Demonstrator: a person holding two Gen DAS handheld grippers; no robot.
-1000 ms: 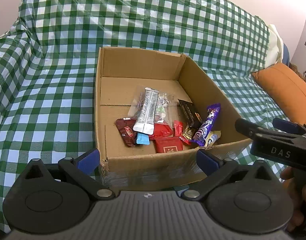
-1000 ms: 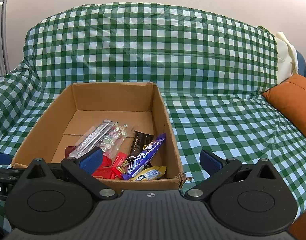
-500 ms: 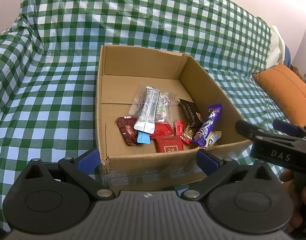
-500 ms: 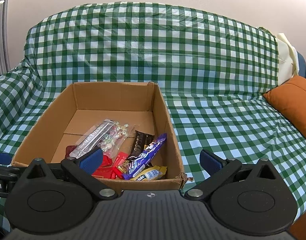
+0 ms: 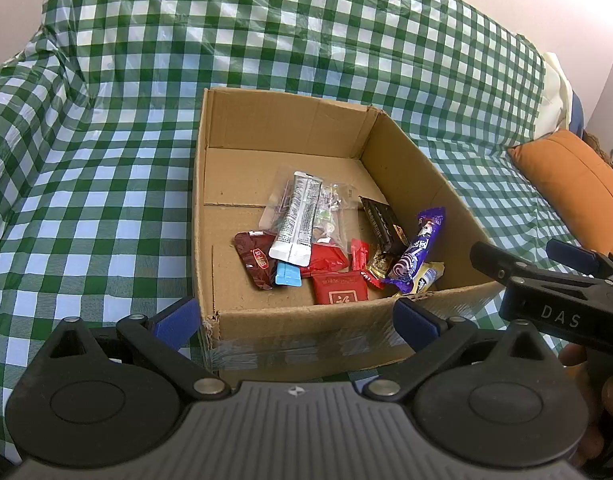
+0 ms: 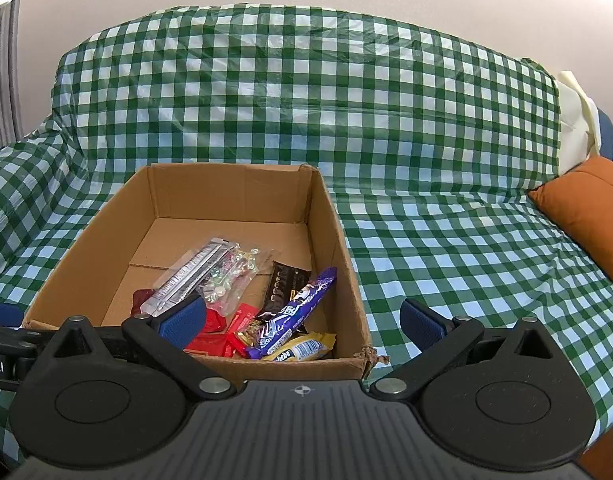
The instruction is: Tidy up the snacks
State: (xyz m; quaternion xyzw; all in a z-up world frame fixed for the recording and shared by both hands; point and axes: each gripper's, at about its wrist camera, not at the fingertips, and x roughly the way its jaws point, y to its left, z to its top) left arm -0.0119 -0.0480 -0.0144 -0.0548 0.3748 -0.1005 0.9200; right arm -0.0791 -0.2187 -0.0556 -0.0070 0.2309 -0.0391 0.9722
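Before cardboard box (image 5: 306, 320), both grippers' fingers (image 5: 174, 318) spread, empty

Cardboard, foil, plastic sheeting.
You face a matt brown cardboard box (image 5: 290, 332) with glossy clear tape across its front. Inside, you see a shiny purple wrapper (image 5: 417, 249), a silvery sachet (image 5: 299, 220) and a clear crinkled bag (image 6: 235, 276). The green-check cover (image 6: 386, 120) looks like thin, glossy plastic; the orange cushion (image 5: 578, 188) is matt cloth.
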